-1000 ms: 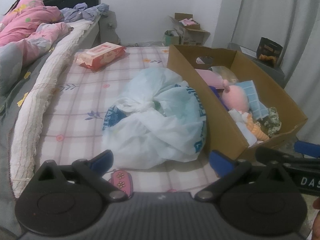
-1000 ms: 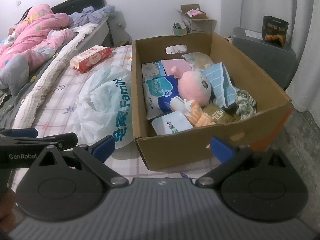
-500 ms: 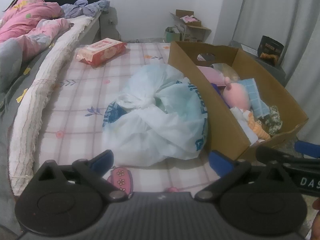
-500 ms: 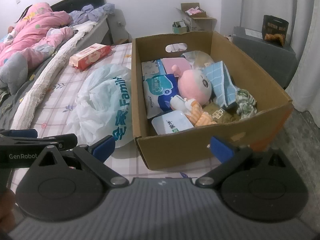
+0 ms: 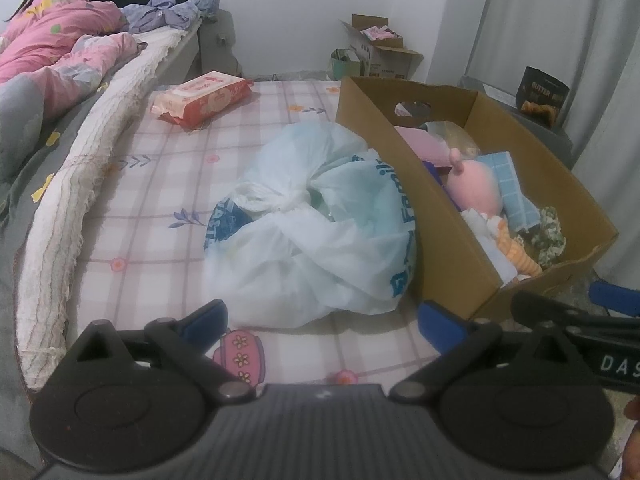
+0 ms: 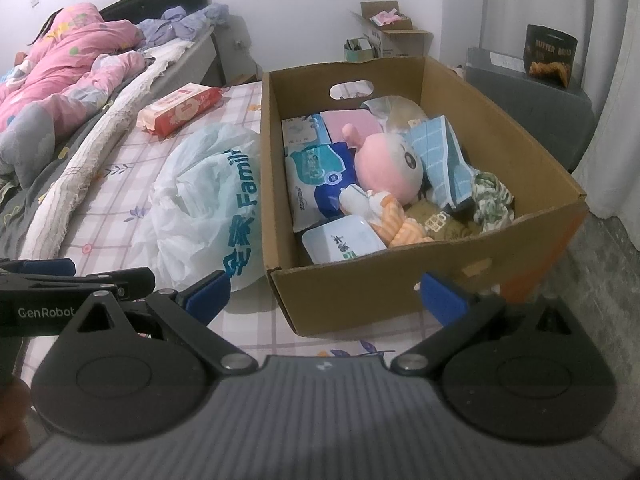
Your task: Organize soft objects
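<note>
Both tools are just hanging over the near edge of the checked pink bed sheet [image 5: 168, 184], nothing in either one: the left hand-held gripper [image 5: 322, 318] has its blue-tipped fingers spread wide with only air between them, and the right hand-held gripper [image 6: 326, 288] is spread the same way, empty too. From the left wrist view, the knotted white plastic shopping bag with blue lettering [image 5: 316, 224] sits dead ahead at 12 o'clock, lying on the sheet and pressed up against the left wall of the open brown cardboard box [image 5: 432, 216], which is off at about 2 o'clock. From the right wrist view the box [image 6: 404, 296] is straight ahead and the bag [image 6: 208, 204] is at 10 o'clock, touching the box side. The box is pretty stuffed already: a pink round-headed plush doll [image 6: 388, 168] in the middle, a blue-and-white wet wipes pack [image 6: 320, 176] to its left, a light blue checked cloth [image 6: 444, 160] to its right, and a green-and-white patterned fabric bundle [image 6: 492, 200] at the right side. Further back on the sheet, around 11 o'clock, there's a red-and-pink flat tissue pack [image 5: 200, 98] lying well apart from the bag. A crumpled pink quilt [image 6: 68, 68] is piled up on the bed way off at 10 o'clock.
</note>
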`<state>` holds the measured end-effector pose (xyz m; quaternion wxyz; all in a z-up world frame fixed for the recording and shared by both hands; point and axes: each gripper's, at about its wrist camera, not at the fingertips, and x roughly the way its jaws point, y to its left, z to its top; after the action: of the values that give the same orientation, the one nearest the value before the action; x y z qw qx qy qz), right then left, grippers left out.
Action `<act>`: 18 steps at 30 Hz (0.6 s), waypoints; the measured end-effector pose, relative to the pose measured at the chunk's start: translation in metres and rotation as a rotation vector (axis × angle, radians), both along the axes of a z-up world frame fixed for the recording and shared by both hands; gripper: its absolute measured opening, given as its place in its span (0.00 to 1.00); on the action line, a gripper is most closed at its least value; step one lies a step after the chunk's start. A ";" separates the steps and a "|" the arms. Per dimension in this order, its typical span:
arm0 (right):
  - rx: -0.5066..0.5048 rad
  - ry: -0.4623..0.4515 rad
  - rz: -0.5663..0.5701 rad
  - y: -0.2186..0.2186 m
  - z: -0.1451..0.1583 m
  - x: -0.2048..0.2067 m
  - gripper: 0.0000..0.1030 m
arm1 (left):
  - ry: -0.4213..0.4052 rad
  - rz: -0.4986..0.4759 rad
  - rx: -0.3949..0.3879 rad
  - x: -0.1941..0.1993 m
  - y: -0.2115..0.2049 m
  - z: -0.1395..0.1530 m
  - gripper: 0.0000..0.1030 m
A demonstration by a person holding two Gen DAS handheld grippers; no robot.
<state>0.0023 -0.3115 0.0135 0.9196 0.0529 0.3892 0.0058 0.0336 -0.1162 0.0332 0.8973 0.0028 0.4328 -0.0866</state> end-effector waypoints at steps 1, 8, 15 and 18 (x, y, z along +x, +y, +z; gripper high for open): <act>0.000 0.001 0.000 -0.001 0.000 0.001 0.99 | 0.001 0.000 0.000 0.000 0.000 0.000 0.99; 0.002 0.005 0.000 -0.002 -0.001 0.001 0.99 | 0.002 0.001 0.001 0.000 -0.001 0.000 0.99; 0.003 0.005 -0.001 -0.003 -0.002 0.000 0.99 | 0.002 0.000 0.000 0.000 -0.001 0.000 0.99; 0.002 0.005 -0.001 -0.002 -0.001 0.001 0.99 | 0.002 0.000 0.000 0.000 -0.001 0.000 0.99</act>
<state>0.0029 -0.3139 0.0121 0.9186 0.0540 0.3914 0.0059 0.0334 -0.1169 0.0334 0.8968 0.0029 0.4339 -0.0863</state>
